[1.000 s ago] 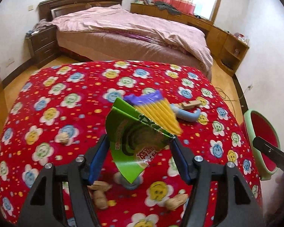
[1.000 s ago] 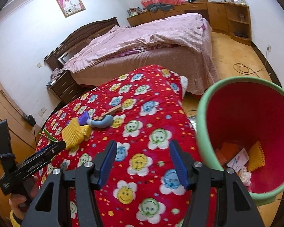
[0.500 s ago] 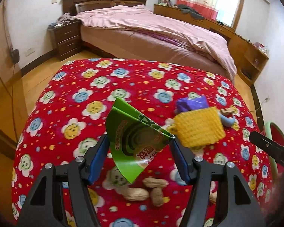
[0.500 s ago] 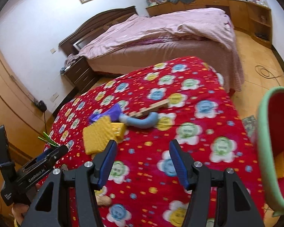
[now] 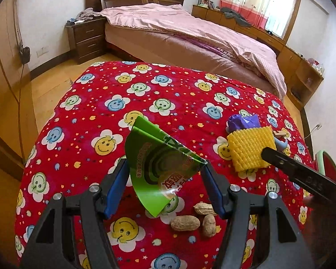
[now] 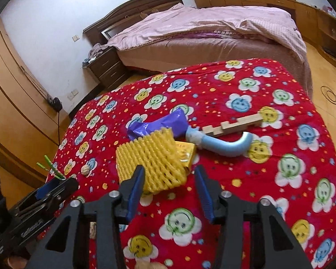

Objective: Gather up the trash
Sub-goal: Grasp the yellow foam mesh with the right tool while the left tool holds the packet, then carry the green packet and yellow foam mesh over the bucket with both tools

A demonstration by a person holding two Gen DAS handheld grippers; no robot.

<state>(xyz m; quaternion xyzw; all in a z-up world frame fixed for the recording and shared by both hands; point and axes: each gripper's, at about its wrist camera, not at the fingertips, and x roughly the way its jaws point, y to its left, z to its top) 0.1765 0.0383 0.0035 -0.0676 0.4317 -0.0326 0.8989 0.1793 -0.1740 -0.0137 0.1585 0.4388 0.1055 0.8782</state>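
Red smiley-flower blanket (image 5: 105,103) before pink-covered bed (image 5: 190,29)

From my right gripper (image 6: 168,188), jaws closing with the near edge of the yellow foam net (image 6: 151,159) between them, I see a purple wrapper (image 6: 159,124) beyond, a blue curved tube (image 6: 226,144) and wooden piece (image 6: 233,123) to its right, all on the red quilt (image 6: 246,179).

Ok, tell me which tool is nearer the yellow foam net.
Right. The right tool is at the yellow foam net, jaws closing around its near edge. The left tool is off to the side, gripping a green wrapper.
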